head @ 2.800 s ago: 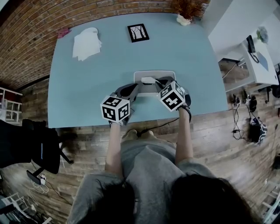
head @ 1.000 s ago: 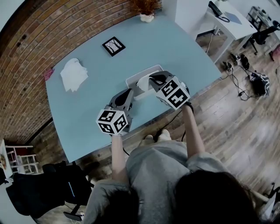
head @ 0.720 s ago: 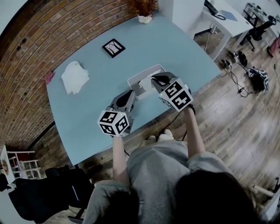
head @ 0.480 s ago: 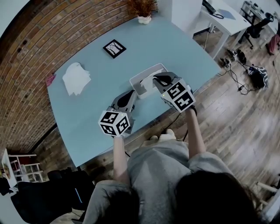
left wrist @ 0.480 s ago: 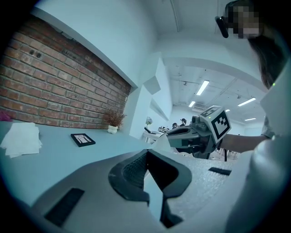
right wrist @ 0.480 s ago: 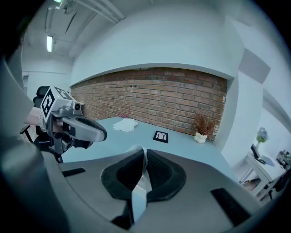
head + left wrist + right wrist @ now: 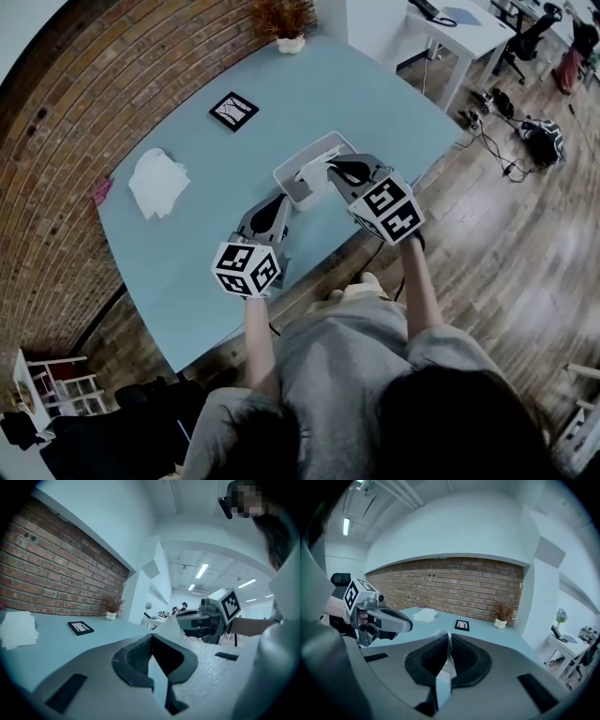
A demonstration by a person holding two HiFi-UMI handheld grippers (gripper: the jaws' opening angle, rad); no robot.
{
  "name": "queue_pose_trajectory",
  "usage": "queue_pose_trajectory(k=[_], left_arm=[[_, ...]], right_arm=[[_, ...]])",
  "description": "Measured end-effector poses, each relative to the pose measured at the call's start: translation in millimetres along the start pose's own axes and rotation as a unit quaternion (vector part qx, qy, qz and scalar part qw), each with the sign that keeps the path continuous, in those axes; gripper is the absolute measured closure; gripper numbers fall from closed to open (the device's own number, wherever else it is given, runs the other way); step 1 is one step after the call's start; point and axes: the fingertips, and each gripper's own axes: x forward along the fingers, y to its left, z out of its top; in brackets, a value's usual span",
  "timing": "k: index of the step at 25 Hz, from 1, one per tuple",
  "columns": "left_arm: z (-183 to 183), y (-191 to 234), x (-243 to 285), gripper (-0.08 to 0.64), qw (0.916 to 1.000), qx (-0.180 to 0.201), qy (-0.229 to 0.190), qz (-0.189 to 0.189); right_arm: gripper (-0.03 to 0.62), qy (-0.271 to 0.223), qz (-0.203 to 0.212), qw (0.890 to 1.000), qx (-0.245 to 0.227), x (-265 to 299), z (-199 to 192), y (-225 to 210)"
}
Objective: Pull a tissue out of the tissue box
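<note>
The white tissue box (image 7: pixel 298 167) lies on the light blue table (image 7: pixel 375 103) near its front edge. A white tissue (image 7: pixel 313 175) stands up out of the box's top slot. My right gripper (image 7: pixel 334 170) is shut on this tissue just above the box, and the pinched strip of tissue (image 7: pixel 448 645) shows between its jaws. My left gripper (image 7: pixel 273 212) is shut with nothing in it, at the box's near left corner. In the left gripper view the tissue (image 7: pixel 170 622) peaks behind my jaws, next to the right gripper (image 7: pixel 182 618). The box itself is hidden in both gripper views.
A loose pile of white tissues (image 7: pixel 157 182) lies at the table's left. A black picture frame (image 7: pixel 232 110) and a potted dry plant (image 7: pixel 283 21) stand further back. A brick wall borders the far side. A white desk (image 7: pixel 448 21) and cables are at the right.
My right gripper has risen a little with the tissue, which now stands higher out of the box. The left gripper has barely shifted. The head view has swung.
</note>
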Motion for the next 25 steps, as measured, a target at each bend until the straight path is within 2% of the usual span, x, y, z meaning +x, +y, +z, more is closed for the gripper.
queue_pose_trajectory(k=[7, 18, 25], left_arm=[[7, -11, -3, 0.557, 0.9989, 0.042, -0.014, -0.015], [14, -36, -12, 0.557, 0.9956, 0.074, -0.017, -0.054], [16, -45, -19, 0.557, 0.9934, 0.088, -0.021, -0.07]], right_arm=[[0.589, -0.034, -0.011, 0.999, 0.032, -17, 7, 5], [0.589, -0.067, -0.02, 0.996, 0.057, -47, 15, 14], [0.589, -0.065, -0.017, 0.996, 0.06, -56, 12, 21]])
